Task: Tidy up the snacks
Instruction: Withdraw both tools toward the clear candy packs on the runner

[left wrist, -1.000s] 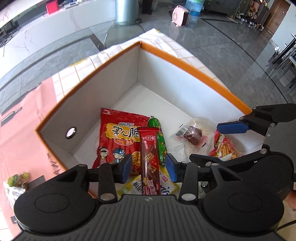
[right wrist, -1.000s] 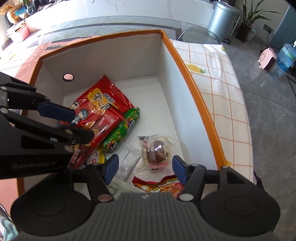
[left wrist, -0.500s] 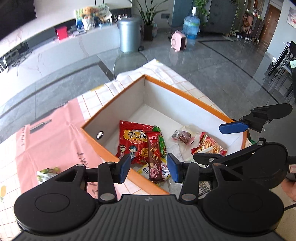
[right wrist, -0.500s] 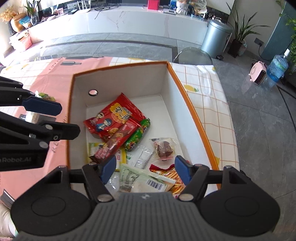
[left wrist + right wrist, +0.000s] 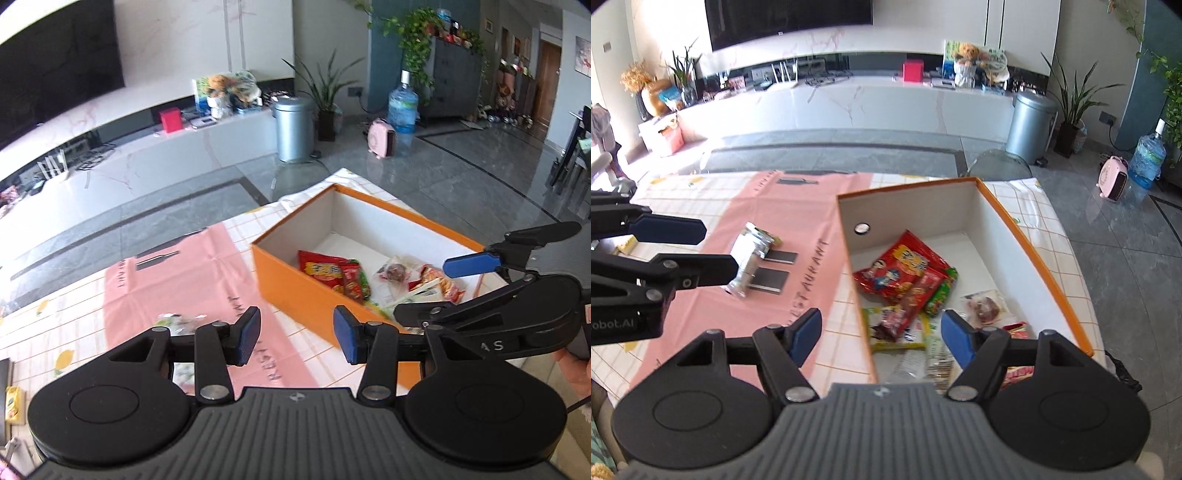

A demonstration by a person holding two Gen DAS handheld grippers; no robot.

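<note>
Both grippers (image 5: 296, 335) (image 5: 879, 335) spread, empty; box (image 5: 1034, 254) near end hidden behind right one.

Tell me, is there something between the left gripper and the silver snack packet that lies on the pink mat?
Nothing visible. The silver snack packet lies alone on the pink mat, outside the orange box. The left gripper is open and empty.

Bright daylight in both views. Right wrist view: strongest light at far left, washing out the floor (image 5: 646, 173) there. Glossy tiles carry soft glare. Fisheye bends walls and edges; corners vignette black. Orange box (image 5: 295, 284) and snacks slightly motion-blurred. Faint shadows on the surface (image 5: 798, 236).
</note>
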